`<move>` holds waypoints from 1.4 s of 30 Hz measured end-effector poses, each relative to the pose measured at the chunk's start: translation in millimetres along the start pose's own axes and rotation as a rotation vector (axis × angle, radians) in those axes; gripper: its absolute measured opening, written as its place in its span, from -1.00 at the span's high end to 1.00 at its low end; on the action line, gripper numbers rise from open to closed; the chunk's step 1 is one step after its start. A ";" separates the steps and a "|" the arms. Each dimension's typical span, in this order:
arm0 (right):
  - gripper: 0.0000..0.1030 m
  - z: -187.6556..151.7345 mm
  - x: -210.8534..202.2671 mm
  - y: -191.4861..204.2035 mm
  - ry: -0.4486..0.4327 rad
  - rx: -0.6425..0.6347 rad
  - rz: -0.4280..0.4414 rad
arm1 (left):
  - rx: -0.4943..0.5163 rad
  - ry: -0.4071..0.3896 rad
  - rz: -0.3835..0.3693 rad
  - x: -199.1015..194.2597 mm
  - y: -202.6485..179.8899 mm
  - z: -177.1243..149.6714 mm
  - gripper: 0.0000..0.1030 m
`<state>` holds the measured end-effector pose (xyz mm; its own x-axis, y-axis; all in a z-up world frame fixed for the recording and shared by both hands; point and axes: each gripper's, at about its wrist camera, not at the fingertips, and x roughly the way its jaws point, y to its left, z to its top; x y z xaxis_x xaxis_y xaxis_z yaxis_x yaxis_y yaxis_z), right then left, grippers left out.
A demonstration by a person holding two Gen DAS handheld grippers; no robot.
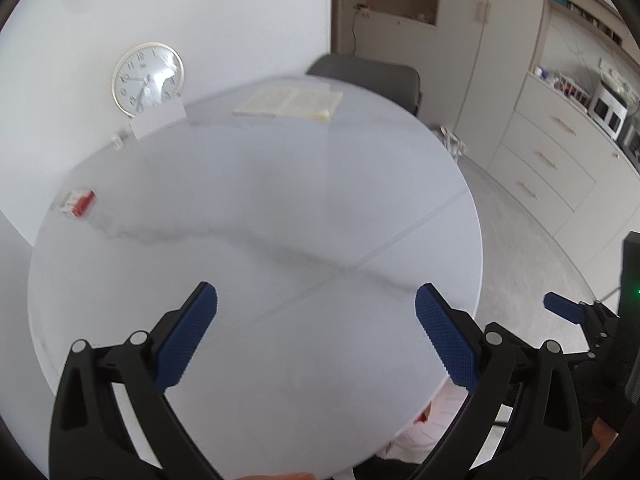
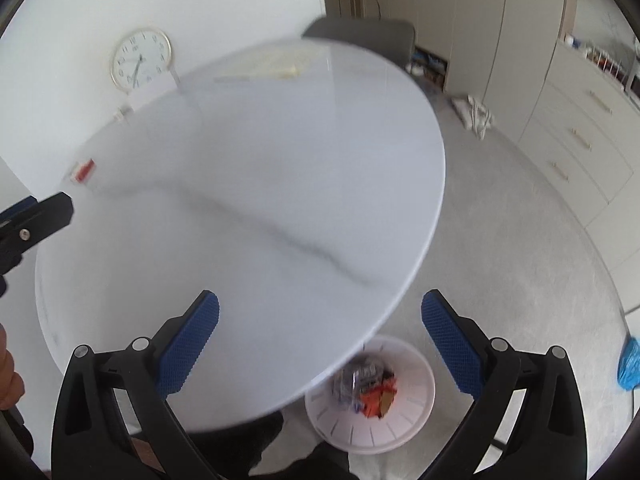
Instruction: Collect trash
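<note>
A white bin (image 2: 412,424) stands on the floor beside the round white marble table (image 2: 260,208), with crumpled wrappers (image 2: 366,386) inside it. A small red and white packet (image 1: 78,202) lies at the table's far left edge; it also shows in the right wrist view (image 2: 82,171). My left gripper (image 1: 316,320) is open and empty above the table's near part. My right gripper (image 2: 320,324) is open and empty above the table's near right edge, over the bin. The left gripper's finger (image 2: 40,216) shows at the left of the right wrist view.
An open book (image 1: 290,102) lies at the table's far side, a dark chair (image 1: 368,76) behind it. A clock (image 1: 147,78) leans on the wall by a white card (image 1: 158,118). Cabinets and drawers (image 1: 552,152) line the right. A blue bag (image 2: 630,364) lies on the floor.
</note>
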<state>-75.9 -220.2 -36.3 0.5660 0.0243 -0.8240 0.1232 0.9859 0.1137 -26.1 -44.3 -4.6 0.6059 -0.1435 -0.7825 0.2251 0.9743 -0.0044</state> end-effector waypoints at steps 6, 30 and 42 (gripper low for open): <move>-0.95 80.1 -58.9 24.7 -0.169 -0.030 0.014 | -0.075 -0.139 0.030 -41.2 31.3 70.9 -0.85; -0.96 135.1 -121.7 45.1 -0.287 0.013 0.120 | -0.208 -0.195 0.149 -91.4 53.8 107.2 -0.85; -0.96 128.8 -120.4 45.0 -0.296 -0.007 0.079 | -0.162 -0.182 0.135 -86.4 42.5 106.7 -0.85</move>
<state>-33.6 -200.1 139.5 0.7869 0.0529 -0.6148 0.0639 0.9840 0.1664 12.5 -9.0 129.3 0.7527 -0.0246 -0.6579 0.0163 0.9997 -0.0187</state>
